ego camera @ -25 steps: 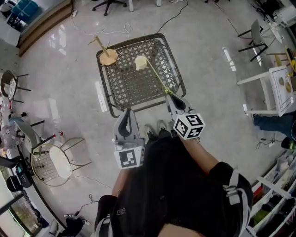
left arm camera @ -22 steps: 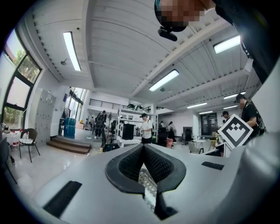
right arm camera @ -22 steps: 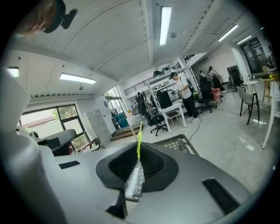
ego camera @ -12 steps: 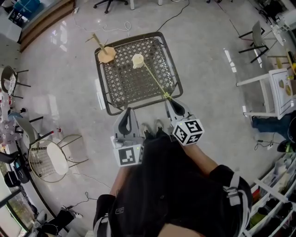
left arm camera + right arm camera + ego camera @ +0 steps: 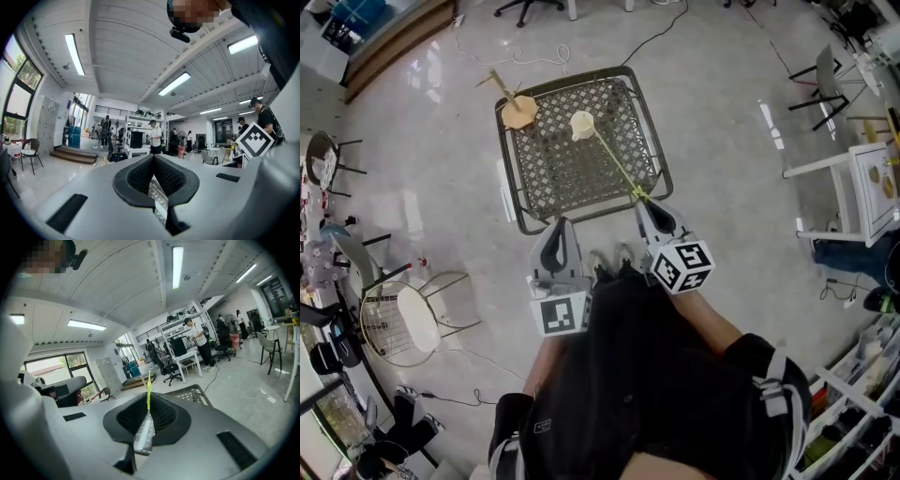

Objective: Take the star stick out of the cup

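Observation:
A cream cup [image 5: 582, 125] stands on the dark mesh table [image 5: 546, 178], towards its far side. A thin yellow-green star stick [image 5: 614, 161] slants from the cup down to my right gripper [image 5: 641, 197], which is shut on the stick's near end at the table's front right edge. In the right gripper view the stick [image 5: 148, 389] pokes forward out of the closed right gripper [image 5: 149, 401]. My left gripper [image 5: 556, 246] hangs shut and empty just off the table's front edge, and the left gripper [image 5: 153, 157] holds nothing in its own view. The stick's far end is hidden in the cup.
A tan cup-like object [image 5: 519, 113] with a wooden stick sits at the table's far left corner. A round white wire chair [image 5: 420, 324] stands at lower left, a white table [image 5: 861, 178] at right. Cables cross the glossy floor. People stand far off in the room.
Almost nothing: the head view has shifted slightly. The right gripper still pinches the stick, whose far end stays at the cup. The left gripper has not moved.

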`<action>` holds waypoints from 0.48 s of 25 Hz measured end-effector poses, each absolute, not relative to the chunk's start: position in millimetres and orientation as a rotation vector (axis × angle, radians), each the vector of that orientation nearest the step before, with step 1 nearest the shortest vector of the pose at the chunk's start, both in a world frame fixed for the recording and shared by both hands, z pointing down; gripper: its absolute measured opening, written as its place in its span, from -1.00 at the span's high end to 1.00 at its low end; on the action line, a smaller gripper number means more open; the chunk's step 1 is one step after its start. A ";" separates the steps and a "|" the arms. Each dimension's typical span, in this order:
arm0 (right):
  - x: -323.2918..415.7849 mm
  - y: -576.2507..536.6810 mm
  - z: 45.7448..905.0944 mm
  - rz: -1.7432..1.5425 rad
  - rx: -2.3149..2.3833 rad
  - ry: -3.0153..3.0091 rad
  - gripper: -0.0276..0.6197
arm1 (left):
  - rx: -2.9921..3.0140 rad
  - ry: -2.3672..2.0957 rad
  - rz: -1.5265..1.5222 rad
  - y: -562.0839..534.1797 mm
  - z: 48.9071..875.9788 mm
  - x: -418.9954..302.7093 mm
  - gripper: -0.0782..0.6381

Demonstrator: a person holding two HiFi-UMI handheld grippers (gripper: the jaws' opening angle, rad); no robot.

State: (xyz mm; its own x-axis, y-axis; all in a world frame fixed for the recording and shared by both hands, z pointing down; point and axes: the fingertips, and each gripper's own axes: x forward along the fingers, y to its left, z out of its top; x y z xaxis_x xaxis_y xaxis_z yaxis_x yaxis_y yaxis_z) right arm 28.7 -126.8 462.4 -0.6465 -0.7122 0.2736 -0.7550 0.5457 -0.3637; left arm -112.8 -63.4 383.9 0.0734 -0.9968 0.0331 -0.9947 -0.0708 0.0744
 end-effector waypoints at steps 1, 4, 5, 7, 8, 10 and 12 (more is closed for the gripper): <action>28.4 -127.6 462.2 0.700 1.275 -2.680 0.85 | 2.244 -2.089 -0.042 -64.0 383.3 -113.3 0.74; 28.0 -129.9 461.2 0.702 1.272 -2.683 0.85 | 2.246 -2.090 -0.039 -66.0 382.2 -112.9 0.74; 27.8 -130.5 460.6 0.703 1.272 -2.684 0.85 | 2.246 -2.088 -0.036 -66.5 382.1 -112.6 0.74; 26.5 -131.1 459.5 0.706 1.272 -2.686 0.85 | 2.249 -2.085 -0.035 -67.0 381.2 -113.3 0.74; 25.6 -131.0 459.3 0.707 1.272 -2.686 0.85 | 2.250 -2.085 -0.036 -66.9 380.9 -114.2 0.74; 24.5 -130.3 459.4 0.709 1.273 -2.684 0.85 | 2.251 -2.082 -0.036 -66.1 380.7 -115.3 0.74; 24.5 -129.3 459.9 0.709 1.276 -2.680 0.85 | 2.255 -2.079 -0.038 -65.3 380.0 -115.3 0.74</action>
